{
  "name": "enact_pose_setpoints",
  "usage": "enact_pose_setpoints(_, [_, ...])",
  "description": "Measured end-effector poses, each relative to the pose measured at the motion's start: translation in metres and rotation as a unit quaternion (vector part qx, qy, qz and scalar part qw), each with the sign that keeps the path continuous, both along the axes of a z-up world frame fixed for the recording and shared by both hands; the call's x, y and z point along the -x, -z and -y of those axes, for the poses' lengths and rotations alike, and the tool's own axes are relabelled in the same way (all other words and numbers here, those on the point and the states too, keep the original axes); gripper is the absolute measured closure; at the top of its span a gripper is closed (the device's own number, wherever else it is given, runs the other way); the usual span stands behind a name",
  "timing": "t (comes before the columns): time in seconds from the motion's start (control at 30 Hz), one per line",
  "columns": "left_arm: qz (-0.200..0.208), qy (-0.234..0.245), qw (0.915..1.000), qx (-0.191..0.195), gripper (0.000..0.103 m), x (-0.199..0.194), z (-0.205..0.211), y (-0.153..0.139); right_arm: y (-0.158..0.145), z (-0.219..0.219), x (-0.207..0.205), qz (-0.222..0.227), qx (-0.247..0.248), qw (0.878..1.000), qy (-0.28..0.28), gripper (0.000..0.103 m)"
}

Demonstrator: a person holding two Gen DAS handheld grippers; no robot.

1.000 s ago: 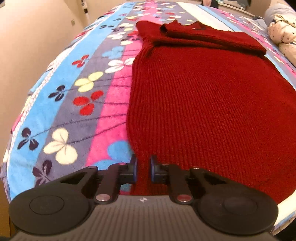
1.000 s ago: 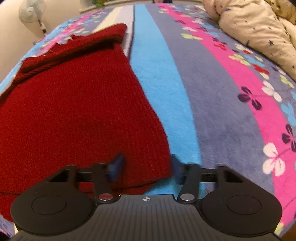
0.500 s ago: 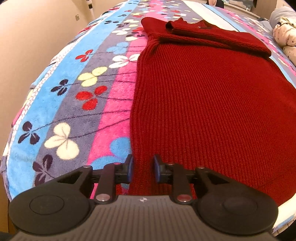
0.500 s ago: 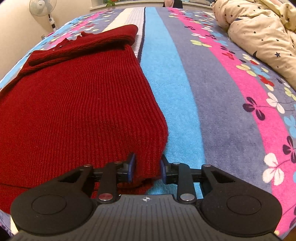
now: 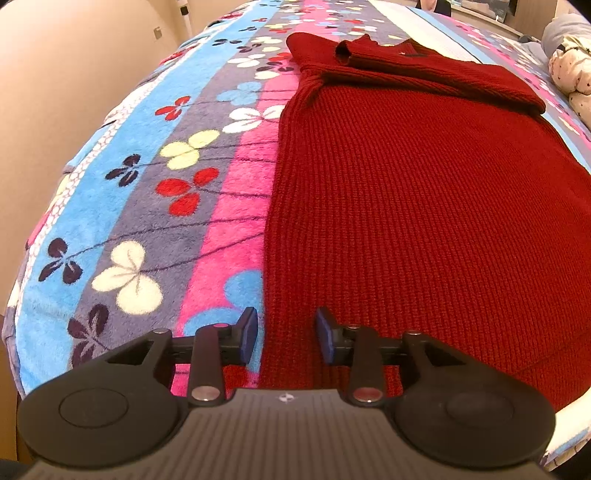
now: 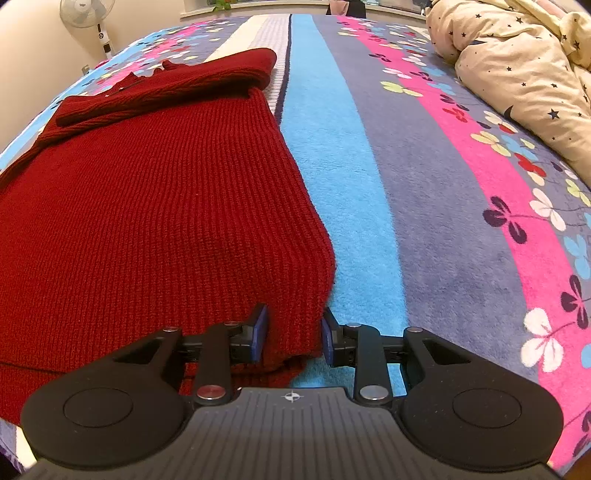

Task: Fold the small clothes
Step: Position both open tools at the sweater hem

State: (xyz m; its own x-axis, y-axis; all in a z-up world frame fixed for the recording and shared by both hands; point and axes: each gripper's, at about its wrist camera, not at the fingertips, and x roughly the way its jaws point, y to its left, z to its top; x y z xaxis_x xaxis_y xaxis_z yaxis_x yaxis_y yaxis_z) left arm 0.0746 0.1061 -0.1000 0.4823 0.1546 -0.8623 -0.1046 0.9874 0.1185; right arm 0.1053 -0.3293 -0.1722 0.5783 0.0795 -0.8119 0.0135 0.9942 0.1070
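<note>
A dark red knit sweater (image 5: 424, 206) lies flat on the striped floral blanket (image 5: 155, 206), its sleeves folded across the far end. My left gripper (image 5: 286, 334) sits at the sweater's near left corner, jaws apart with the hem edge between them. In the right wrist view the sweater (image 6: 155, 206) fills the left half. My right gripper (image 6: 293, 334) is at its near right corner, with the bunched hem pinched between the pads.
A cream star-print duvet (image 6: 517, 74) is heaped at the far right of the bed. A standing fan (image 6: 92, 18) is at the far left by the wall. The beige wall (image 5: 55, 92) runs along the bed's left side.
My left gripper's jaws have widened around the hem corner. My right gripper closed from wide open onto the right hem corner. Both views rose slightly.
</note>
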Motion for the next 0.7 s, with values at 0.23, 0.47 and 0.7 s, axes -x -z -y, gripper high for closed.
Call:
enact_pose_setpoints(0.23, [0.000,0.000,1.0000,0.001,0.059,0.003,-0.002,0.000,-0.001,0.002,0.001,0.000,-0.003,1.000,0.000,0.071])
enact_pose_setpoints(0.47, [-0.005,0.001,0.9999,0.010,0.058,0.017,-0.002,-0.001,0.001,0.009,0.001,-0.013,-0.038,0.999,0.000,0.063])
enact_pose_setpoints(0.7, [-0.011,0.005,0.9998,0.017,0.058,0.020,0.000,0.003,0.003,0.022,0.001,-0.027,-0.083,0.996,0.020,0.063])
